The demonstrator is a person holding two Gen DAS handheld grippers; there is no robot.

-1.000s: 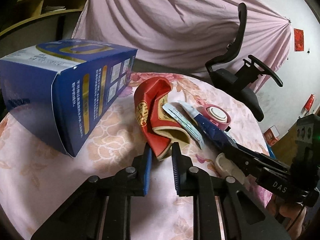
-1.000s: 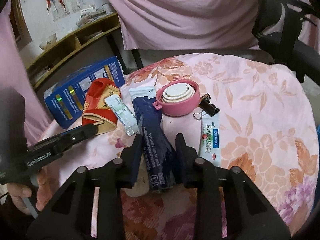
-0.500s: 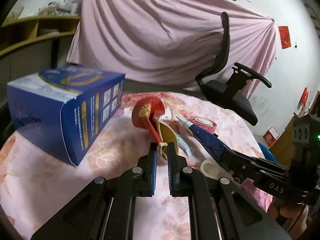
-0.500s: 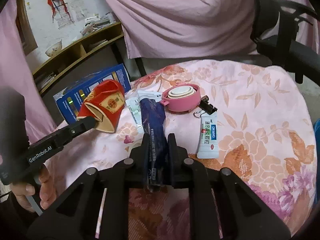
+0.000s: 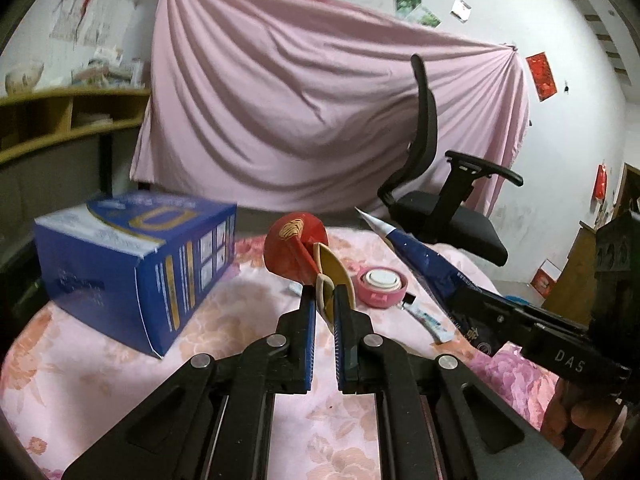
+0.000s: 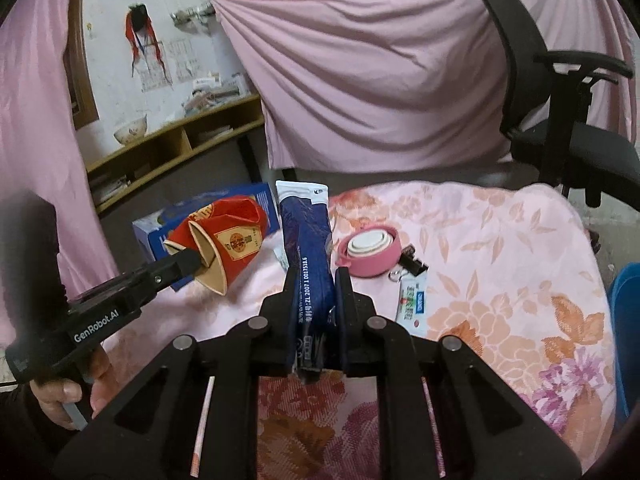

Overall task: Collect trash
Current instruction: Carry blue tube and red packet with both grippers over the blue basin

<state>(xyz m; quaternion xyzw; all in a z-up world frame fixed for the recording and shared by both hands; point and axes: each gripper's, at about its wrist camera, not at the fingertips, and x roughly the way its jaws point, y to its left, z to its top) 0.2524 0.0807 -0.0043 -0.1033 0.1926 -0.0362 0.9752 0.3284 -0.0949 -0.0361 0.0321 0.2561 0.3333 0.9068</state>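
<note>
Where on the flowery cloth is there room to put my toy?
Bare cloth right of the pink lid and binder clip; another patch near the blue box. Crowded around lid, clip and sachet.

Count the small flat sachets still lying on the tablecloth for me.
2. One white sachet with blue print lies beside the binder clip, right of the right tongs. A second sachet peeks out behind the held blue packet. Others may be hidden.

Dim, flat indoor light, no glare and only soft shadows. Fisheye bending curves both views, corners black from twelve round to six. The blue cardboard box (image 5: 132,268) at nine o'clock is motion-blurred.
</note>
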